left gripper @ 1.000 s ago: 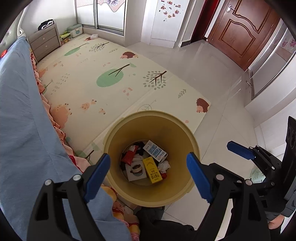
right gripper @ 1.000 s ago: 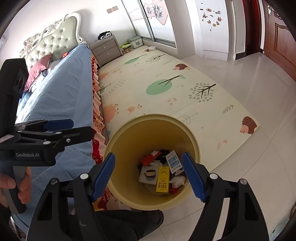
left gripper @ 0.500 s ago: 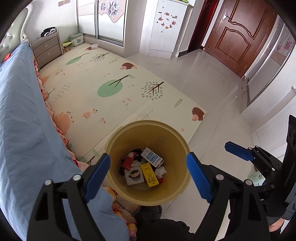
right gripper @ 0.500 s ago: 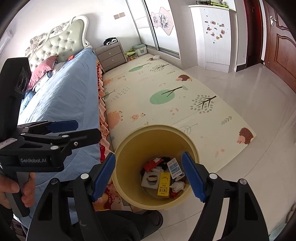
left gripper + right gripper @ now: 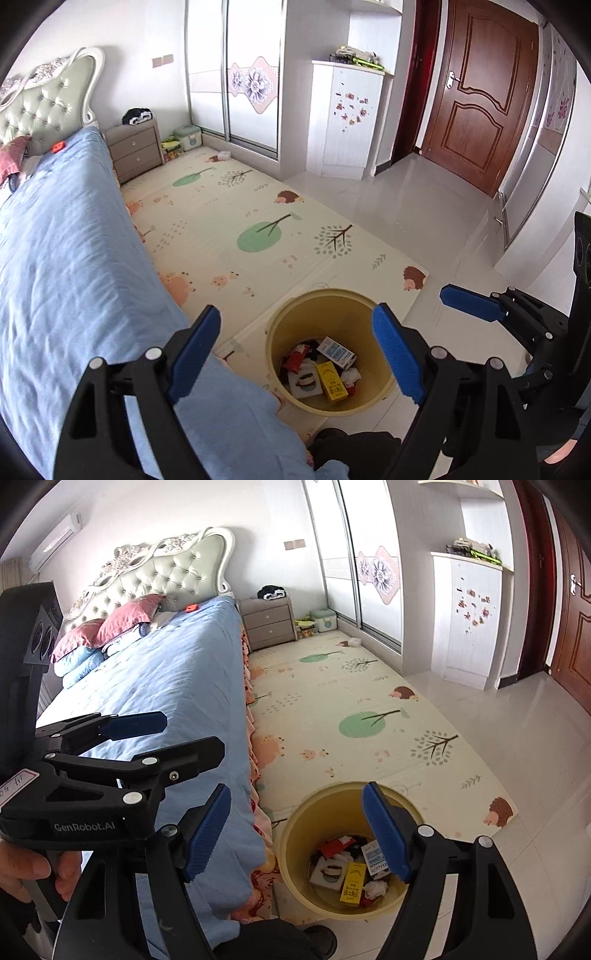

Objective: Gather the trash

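Note:
A yellow trash bin [image 5: 291,321] stands on the floor by the bed corner; it also shows in the right wrist view [image 5: 295,864]. Inside lie a yellow box [image 5: 332,382], a white and blue carton [image 5: 336,352], a red wrapper [image 5: 293,360] and crumpled paper [image 5: 351,376]. My left gripper [image 5: 299,354] is open and empty, held high above the bin. My right gripper [image 5: 299,838] is open and empty, also high above it. A small red object [image 5: 191,608] lies on the blue bed near the pillows.
The blue bed [image 5: 166,686] fills the left. A patterned play mat [image 5: 240,229] covers the floor beyond the bin. A grey nightstand [image 5: 135,149], a white cabinet [image 5: 347,122] and a brown door [image 5: 480,96] stand at the far side.
Both grippers have risen and tilted up away from the bin. The bin looks smaller and lower in both views, and more of the room and bed shows. Both stay open.

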`<action>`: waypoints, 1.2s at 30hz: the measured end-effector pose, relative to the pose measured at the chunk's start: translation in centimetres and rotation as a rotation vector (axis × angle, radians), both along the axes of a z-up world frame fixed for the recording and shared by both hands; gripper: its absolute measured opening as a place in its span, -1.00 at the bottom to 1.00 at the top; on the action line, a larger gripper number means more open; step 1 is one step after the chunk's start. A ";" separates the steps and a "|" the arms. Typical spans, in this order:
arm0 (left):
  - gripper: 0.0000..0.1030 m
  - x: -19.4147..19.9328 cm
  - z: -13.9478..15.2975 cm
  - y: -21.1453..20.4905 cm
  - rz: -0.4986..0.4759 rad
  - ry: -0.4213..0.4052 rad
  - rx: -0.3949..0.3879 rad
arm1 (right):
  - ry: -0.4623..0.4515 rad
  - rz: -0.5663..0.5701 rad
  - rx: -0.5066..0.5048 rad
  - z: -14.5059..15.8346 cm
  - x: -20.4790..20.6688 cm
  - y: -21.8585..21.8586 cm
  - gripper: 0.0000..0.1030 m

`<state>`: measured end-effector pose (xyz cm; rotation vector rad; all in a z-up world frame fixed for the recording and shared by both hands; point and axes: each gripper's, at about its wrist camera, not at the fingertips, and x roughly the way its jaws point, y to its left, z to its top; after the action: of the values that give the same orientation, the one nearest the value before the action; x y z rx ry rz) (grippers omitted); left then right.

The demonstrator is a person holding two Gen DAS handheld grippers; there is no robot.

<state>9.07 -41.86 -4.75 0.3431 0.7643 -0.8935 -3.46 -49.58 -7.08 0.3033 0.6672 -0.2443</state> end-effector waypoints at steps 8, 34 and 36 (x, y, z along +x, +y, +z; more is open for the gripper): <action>0.66 1.7 2.6 11.4 0.213 -0.139 -0.071 | -0.057 0.153 -0.034 1.0 4.1 8.3 0.44; 0.92 4.1 3.9 40.4 0.814 -0.371 -0.144 | -0.305 0.434 -0.137 4.2 12.2 30.5 0.84; 0.92 4.2 4.1 41.6 0.840 -0.380 -0.167 | -0.325 0.438 -0.137 4.4 12.5 31.0 0.85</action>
<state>13.23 -0.28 -0.67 0.0191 0.4065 -0.0848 9.00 -18.55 -2.67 0.0565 0.3786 0.1764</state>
